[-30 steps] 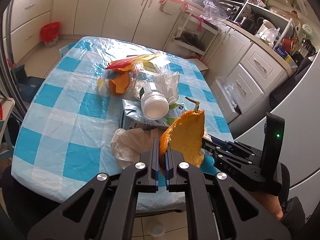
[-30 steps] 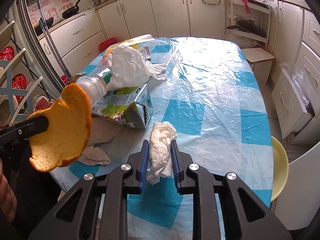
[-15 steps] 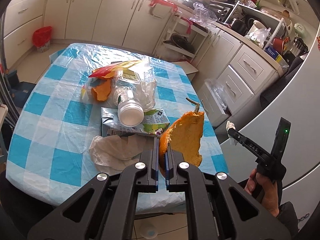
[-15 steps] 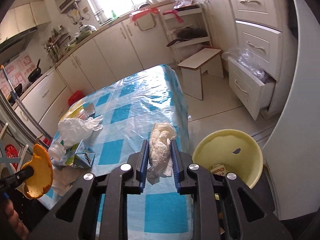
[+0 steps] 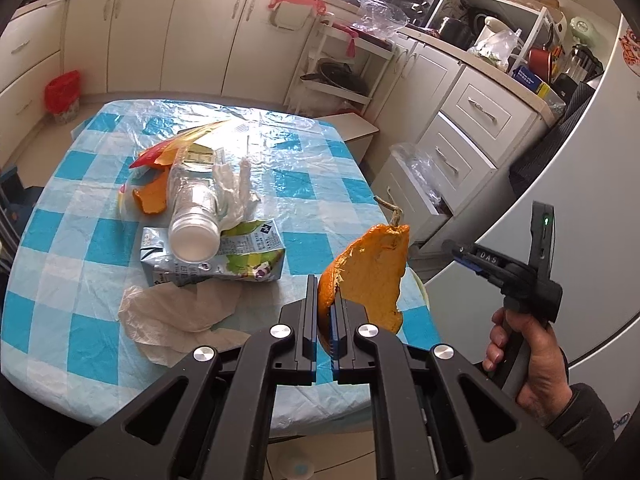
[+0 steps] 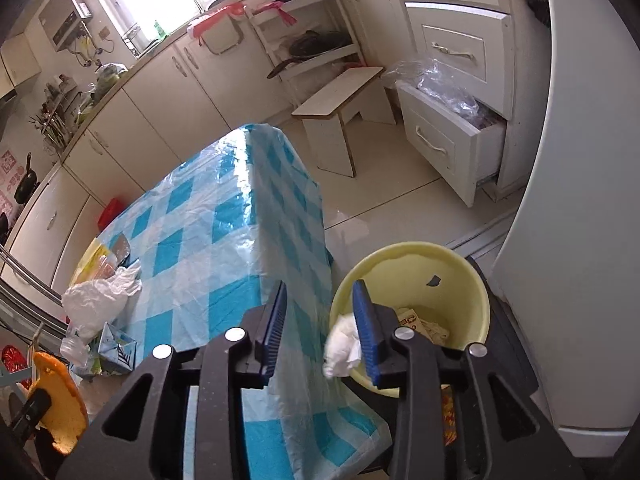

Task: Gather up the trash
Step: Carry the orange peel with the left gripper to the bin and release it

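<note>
Crumpled white tissue [image 6: 344,338] above yellow bin [image 6: 460,276]

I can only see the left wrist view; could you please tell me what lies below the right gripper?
Observer: A yellow bin stands on the floor beside the table, just below the right gripper.
Operator: Is anything between its fingers?
Observer: Its jaws are opening. A white tissue hangs against one blue pad only, over the bin's rim.
Operator: Thank you. Is the bin empty?
Observer: No, some printed packaging lies at its bottom.
</note>
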